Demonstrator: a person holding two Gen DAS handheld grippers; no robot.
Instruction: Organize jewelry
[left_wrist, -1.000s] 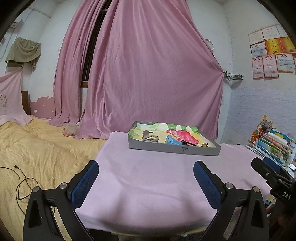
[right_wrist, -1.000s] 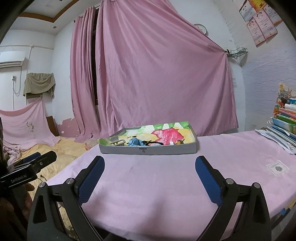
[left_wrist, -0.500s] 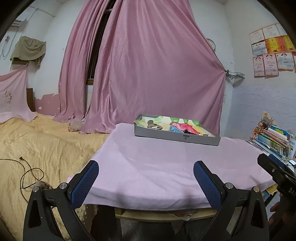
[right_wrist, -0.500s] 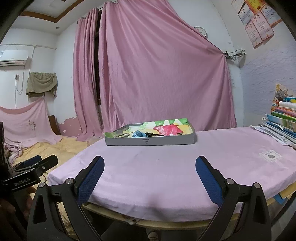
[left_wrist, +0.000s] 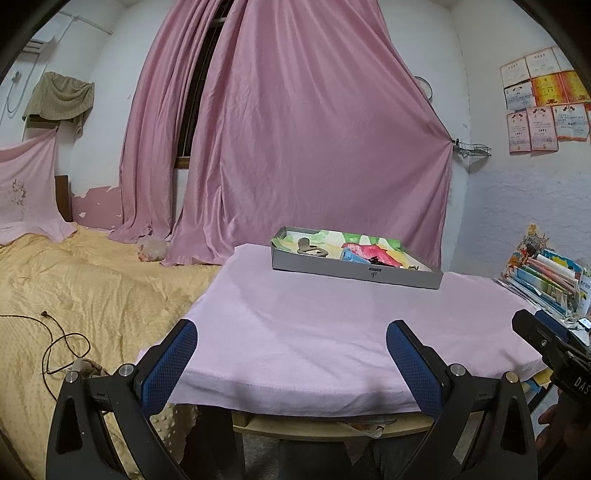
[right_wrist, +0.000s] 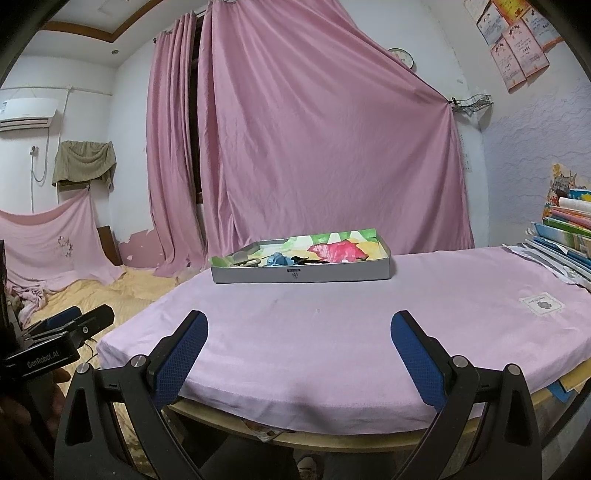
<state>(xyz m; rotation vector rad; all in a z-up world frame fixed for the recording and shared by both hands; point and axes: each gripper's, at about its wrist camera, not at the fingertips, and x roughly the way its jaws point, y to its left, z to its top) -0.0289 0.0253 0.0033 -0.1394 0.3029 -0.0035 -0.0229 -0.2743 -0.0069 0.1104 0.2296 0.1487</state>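
Jewelry pieces (right_wrist: 291, 260) lie in a shallow grey tray (right_wrist: 301, 274) lined with brightly printed paper, seen at centre frame in both wrist views. The tray rests on the far part of a table covered by a pink cloth (right_wrist: 332, 332), in front of a pink curtain (right_wrist: 314, 140). A metallic clip-like piece (left_wrist: 312, 249) sits toward the tray's left end, with a blue item (left_wrist: 349, 255) and a dark item (left_wrist: 376, 261) near the middle; finer detail is too small to tell.

Left gripper (left_wrist: 291, 345): jaws spread wide, nothing between them, held at the near table edge. The tray lies ahead and slightly right of its centreline, well apart from the fingertips.

Right gripper (right_wrist: 300, 334): jaws likewise spread wide and empty, at the near edge. The tray lies straight ahead, well apart, almost centred between the blue pads (right_wrist: 181, 360).

The tray's long axis runs left to right across both views, roughly square to the fingers' line of reach. Neither gripper appears clearly nearer; the right is better aligned with the tray's middle, the left with its left end. A stack of books (right_wrist: 565, 236) at right frame stands beside the table. Judged stage: approach not yet begun, no piece grasped.
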